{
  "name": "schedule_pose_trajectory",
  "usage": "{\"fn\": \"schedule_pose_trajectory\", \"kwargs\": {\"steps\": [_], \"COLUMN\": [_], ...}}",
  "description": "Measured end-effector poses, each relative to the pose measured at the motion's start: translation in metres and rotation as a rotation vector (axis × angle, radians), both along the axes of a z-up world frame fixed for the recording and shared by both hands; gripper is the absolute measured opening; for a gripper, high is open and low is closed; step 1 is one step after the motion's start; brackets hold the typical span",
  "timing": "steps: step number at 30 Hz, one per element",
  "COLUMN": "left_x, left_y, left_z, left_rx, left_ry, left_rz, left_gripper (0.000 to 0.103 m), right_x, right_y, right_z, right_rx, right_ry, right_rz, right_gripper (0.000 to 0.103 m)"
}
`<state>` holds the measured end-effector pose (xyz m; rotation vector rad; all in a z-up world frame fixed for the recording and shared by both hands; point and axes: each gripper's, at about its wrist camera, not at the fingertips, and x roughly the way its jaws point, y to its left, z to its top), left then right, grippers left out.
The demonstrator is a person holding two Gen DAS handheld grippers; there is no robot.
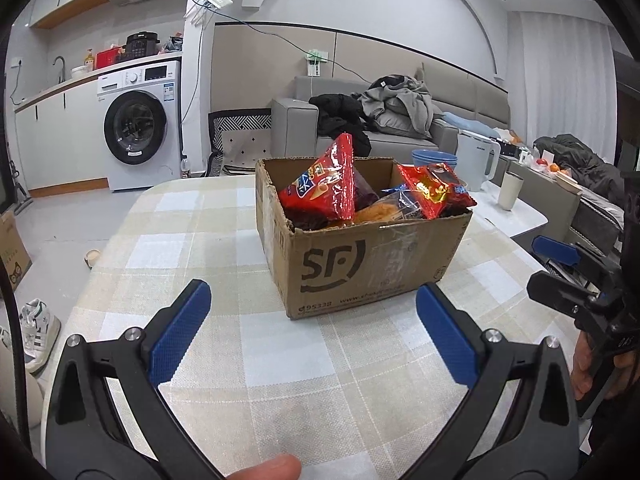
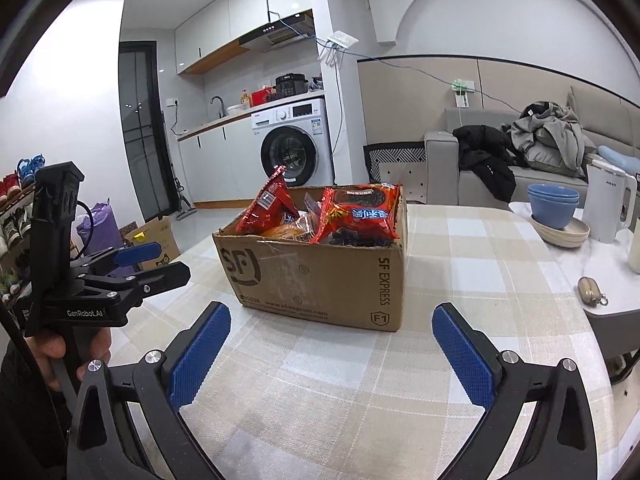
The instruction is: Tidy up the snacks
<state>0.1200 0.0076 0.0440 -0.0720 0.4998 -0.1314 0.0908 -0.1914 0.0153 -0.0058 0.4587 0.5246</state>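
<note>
Your cardboard box (image 1: 360, 256) sits open-topped on the checked cloth of the bench (image 1: 192, 240), toward its far middle, just beyond both sets of fingers. Inside it you can count two red snack bags: a triangular red bag (image 1: 324, 184) standing upright at the left, and a red cookie bag (image 2: 360, 212) leaning against the right wall. Between them lies one clear pack of orange-brown pastry (image 1: 384, 210); darker packets beneath are too hidden to count. Your left gripper (image 1: 314, 330) hangs over the near bench with its two blue-padded fingers spread wide and nothing between them. Your right gripper (image 2: 332, 344) is the same: two fingers apart, empty, aimed at the box's near right corner. Farther right on a white side table, you have a stack of blue bowls (image 2: 554, 200), number unclear, on a beige plate (image 2: 560, 236), one white kettle (image 2: 608, 204) beside them, and one small pouch (image 2: 590, 290) near the edge. One washing machine (image 1: 138, 124) stands far left.
</note>
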Motion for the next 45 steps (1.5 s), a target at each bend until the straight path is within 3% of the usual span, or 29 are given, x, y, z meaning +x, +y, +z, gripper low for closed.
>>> {"fn": "schedule_pose_trajectory", "kwargs": {"steps": [7,15,23,45], "left_x": [-0.006,-0.009,-0.006,-0.004], "left_y": [-0.006,-0.003,0.003,0.001], "left_z": [-0.009,-0.017,-0.022,-0.026], "left_rx": [0.051,0.044,0.01,0.024], "left_ry": [-0.041,-0.086,-0.077,-0.088], "left_rz": [0.012,0.013,0.012,0.016], "left_gripper": [0.102,0.103,0.102,0.103], "right_x": [-0.003,-0.009,-0.011,-0.013], "right_y": [-0.001,-0.004,0.0,0.0], "right_z": [-0.001,-0.002,-0.007,-0.007], "right_rx": [0.01,0.023,0.015,0.017], "right_ry": [-0.022,-0.056,-0.069,-0.078], "right_rz": [0.014,0.022,0.045,0.049], "right_gripper": [0.103,0.103,0.103,0.103]}}
